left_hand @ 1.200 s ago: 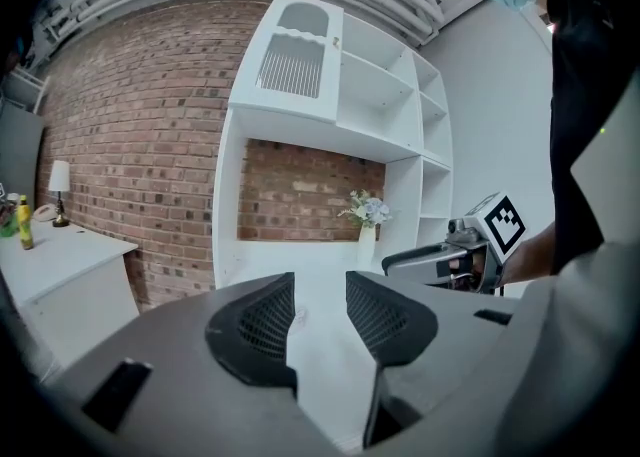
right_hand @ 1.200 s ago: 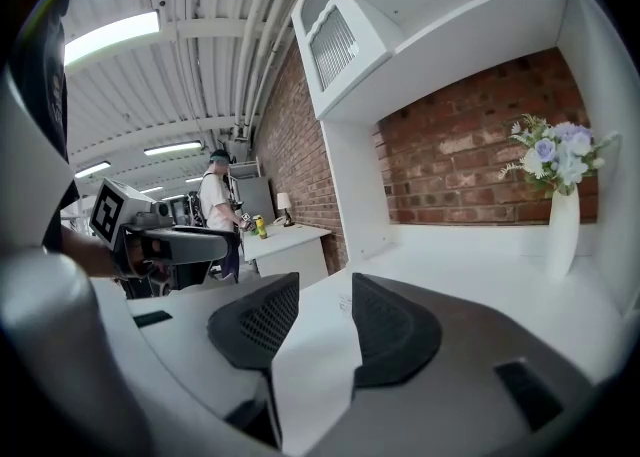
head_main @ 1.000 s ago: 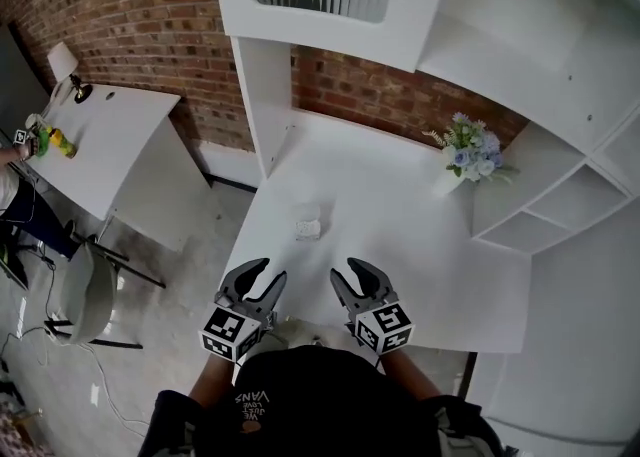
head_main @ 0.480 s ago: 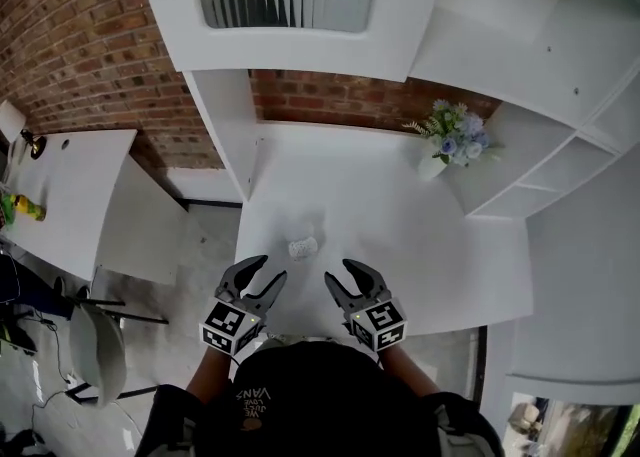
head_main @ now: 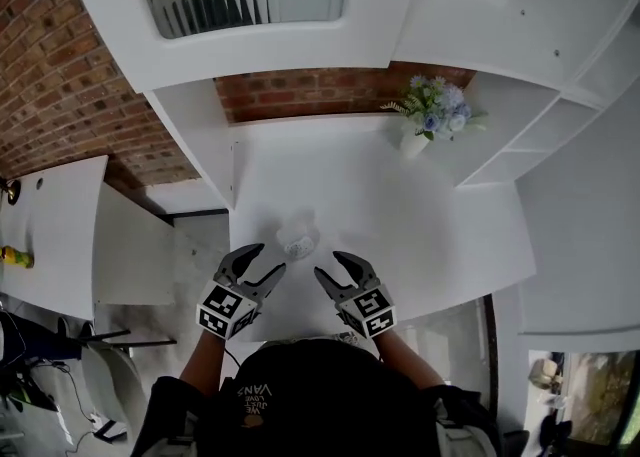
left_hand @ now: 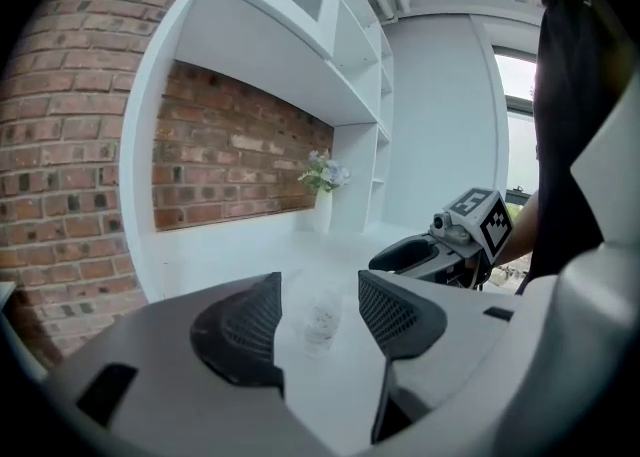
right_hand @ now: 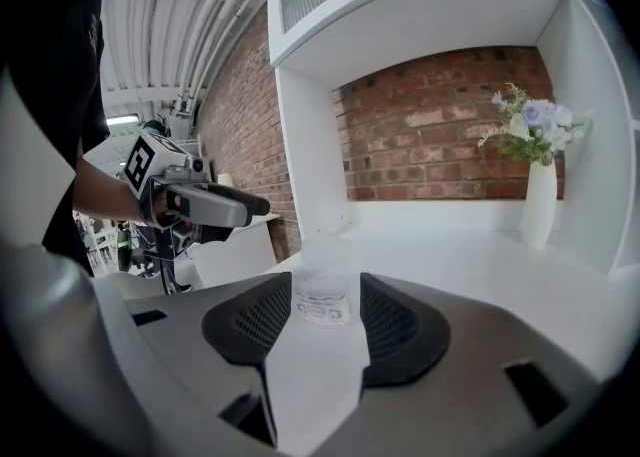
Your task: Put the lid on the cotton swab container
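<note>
The clear cotton swab container (head_main: 298, 239) stands on the white desk (head_main: 400, 215) just ahead of both grippers. A faint clear shape sits right behind it; whether that is the lid I cannot tell. My left gripper (head_main: 266, 259) is to the container's near left, my right gripper (head_main: 333, 265) to its near right. The jaws of both are opening, with nothing between them. The left gripper view shows the container (left_hand: 322, 317) through the gap of the left gripper (left_hand: 320, 290). In the right gripper view the container (right_hand: 325, 295) stands beyond the right gripper (right_hand: 327, 290).
A white vase of flowers (head_main: 425, 115) stands at the desk's back right, by open shelves (head_main: 560, 135). A brick wall (head_main: 330, 90) backs the desk under a white cabinet (head_main: 260, 15). The desk's left edge drops to the floor beside another table (head_main: 50, 225).
Both grippers have come forward and now sit closer to the container, one on each side. Their jaws stand wider apart than before. The head view has swung to the right.
</note>
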A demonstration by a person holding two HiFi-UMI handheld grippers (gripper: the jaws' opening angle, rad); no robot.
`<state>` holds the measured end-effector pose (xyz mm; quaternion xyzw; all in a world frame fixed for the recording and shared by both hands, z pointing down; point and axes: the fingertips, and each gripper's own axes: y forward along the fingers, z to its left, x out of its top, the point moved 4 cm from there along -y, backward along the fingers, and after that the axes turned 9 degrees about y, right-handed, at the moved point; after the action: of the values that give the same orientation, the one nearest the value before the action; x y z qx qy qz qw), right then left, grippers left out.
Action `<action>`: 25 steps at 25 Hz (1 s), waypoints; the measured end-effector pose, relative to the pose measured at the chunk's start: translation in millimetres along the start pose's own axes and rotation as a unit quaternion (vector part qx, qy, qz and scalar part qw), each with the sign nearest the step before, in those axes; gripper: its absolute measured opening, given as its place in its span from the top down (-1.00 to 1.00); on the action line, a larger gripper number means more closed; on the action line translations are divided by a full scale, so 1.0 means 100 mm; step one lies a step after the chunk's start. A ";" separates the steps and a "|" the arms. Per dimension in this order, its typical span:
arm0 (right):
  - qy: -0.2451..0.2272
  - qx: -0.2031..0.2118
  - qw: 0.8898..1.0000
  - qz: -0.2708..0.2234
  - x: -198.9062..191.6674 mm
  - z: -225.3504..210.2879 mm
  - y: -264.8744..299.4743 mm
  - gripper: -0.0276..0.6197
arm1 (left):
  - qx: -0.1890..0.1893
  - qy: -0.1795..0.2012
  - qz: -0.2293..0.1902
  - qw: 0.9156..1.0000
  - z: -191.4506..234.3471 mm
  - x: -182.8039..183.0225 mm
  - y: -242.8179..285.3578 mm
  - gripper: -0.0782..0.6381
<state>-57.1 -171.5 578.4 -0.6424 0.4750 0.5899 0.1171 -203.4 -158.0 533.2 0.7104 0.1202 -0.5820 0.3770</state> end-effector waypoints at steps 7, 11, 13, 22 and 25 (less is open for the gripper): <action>0.000 -0.021 1.000 0.014 -0.13 -0.04 0.20 0.32 | -0.069 0.052 0.040 0.995 0.11 -0.15 0.22 0.08; -0.004 -0.025 0.999 0.028 -0.22 -0.06 0.34 0.32 | -0.100 0.066 0.057 0.991 0.15 -0.27 0.32 0.05; -0.008 -0.025 0.999 0.036 -0.26 -0.06 0.41 0.32 | -0.113 0.073 0.066 0.989 0.17 -0.33 0.35 0.04; -0.009 -0.030 0.998 0.050 -0.40 -0.08 0.63 0.31 | -0.162 0.112 0.090 0.976 0.25 -0.46 0.49 0.01; -0.008 -0.031 0.998 0.049 -0.41 -0.08 0.67 0.31 | -0.177 0.124 0.098 0.972 0.25 -0.47 0.54 0.00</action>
<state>-96.0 -192.2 643.7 -0.6169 0.4866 0.6143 0.0717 -202.5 -199.6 596.8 0.7073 0.1965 -0.4195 0.5339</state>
